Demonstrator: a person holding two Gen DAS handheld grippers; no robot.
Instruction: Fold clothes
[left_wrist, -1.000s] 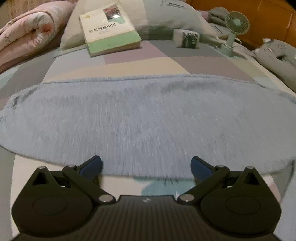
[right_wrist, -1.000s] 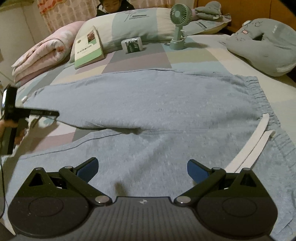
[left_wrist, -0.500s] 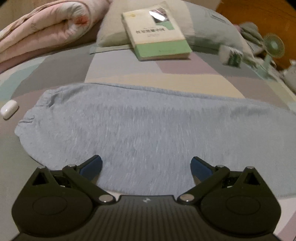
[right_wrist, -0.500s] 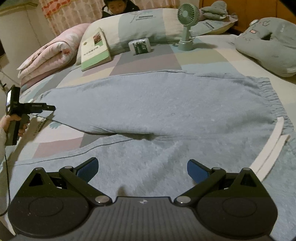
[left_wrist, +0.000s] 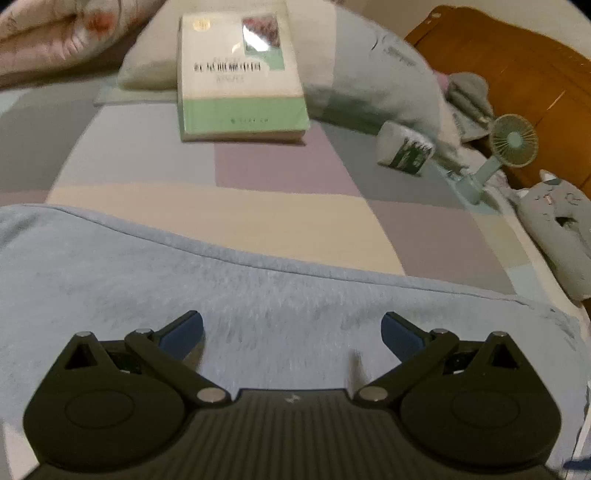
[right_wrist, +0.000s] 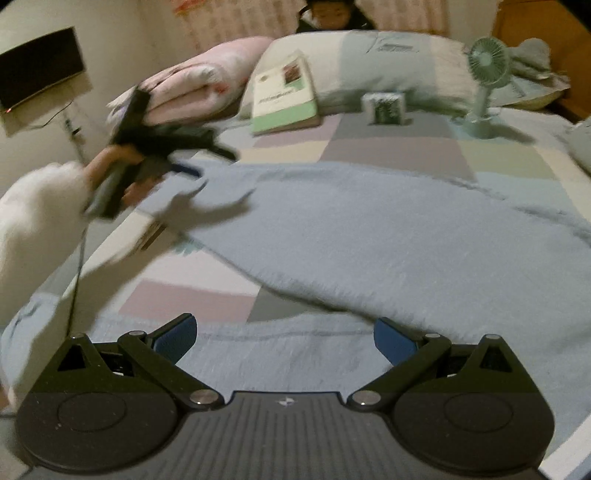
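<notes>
One pair of light blue trousers (right_wrist: 369, 229) is lying spread across the patchwork bed (left_wrist: 288, 173); two legs are showing in the right wrist view, the far one stretching across the middle of the bed and the near one lying along the bottom of the picture, with bare bedcover between them; the left hand-held gripper (left_wrist: 291, 328) is sitting low over the blue cloth with its two blue fingertips standing wide apart and nothing between them; the right hand-held gripper (right_wrist: 282, 338) is likewise hanging over the near leg with its two fingertips apart and holding nothing; in the right wrist view the left hand-held gripper is showing blurred at the end of the far leg, gripped by one hand (right_wrist: 110, 162) coming out of a white sleeve (right_wrist: 40, 214); whether it is touching the cloth there I cannot tell; beyond the trousers one book (left_wrist: 240, 74) is leaning on one long pillow (left_wrist: 373, 70); one small green-and-white packet (left_wrist: 404, 147) and one small green fan (left_wrist: 511, 142) are standing near it; one pink rolled quilt (right_wrist: 199, 85) is lying at the far left
</notes>
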